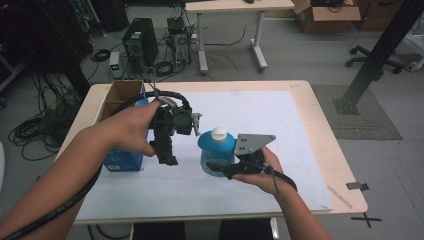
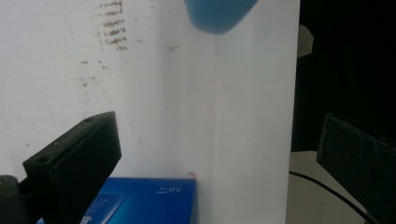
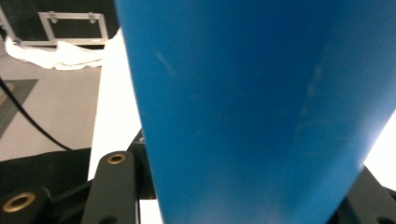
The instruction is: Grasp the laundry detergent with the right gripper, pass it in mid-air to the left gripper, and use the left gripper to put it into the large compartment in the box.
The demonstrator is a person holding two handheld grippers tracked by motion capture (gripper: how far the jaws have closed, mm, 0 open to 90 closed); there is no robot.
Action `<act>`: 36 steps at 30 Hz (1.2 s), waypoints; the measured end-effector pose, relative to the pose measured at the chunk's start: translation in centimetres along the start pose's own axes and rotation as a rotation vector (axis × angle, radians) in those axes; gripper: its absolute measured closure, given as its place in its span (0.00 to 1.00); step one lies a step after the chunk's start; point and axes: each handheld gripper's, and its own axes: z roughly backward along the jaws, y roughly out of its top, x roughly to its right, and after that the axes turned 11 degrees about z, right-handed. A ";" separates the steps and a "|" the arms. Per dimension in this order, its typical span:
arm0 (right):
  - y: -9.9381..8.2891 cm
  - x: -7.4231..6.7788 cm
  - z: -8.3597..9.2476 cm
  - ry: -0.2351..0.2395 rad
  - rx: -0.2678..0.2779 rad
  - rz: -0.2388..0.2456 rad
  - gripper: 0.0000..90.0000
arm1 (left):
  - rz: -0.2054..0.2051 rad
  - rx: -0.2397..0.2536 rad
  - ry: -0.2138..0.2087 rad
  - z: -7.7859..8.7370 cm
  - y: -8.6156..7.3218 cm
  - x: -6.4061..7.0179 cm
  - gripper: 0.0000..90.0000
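The right gripper (image 1: 216,166) is clamped on the blue bottle (image 1: 216,150) near the middle of the white surface (image 1: 280,150), so the pickup looks done. The left gripper (image 1: 167,155) hangs open and empty just left of it, above the blue box (image 2: 144,203) (white cap (image 1: 218,133) on). Whatever comes next is left.

A blue bottle (image 1: 216,150) with a round white cap is held upright, clamped at its lower body between the jaws of the right gripper (image 1: 220,167). It is seen right of the blue box (image 1: 122,161), apart from it, above the white mat.
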 end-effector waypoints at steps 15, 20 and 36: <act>0.5 -0.5 -2.8 0.102 0.018 0.031 0.50 | -0.018 -0.002 0.000 0.6 0.8 0.6 0.00; 0.7 -0.4 -3.7 0.111 0.018 0.024 0.50 | -0.028 -0.003 -0.001 0.7 1.0 1.0 0.00; 0.9 -0.5 -5.6 0.130 0.017 0.020 0.50 | -0.040 0.000 -0.010 0.1 1.5 1.4 0.00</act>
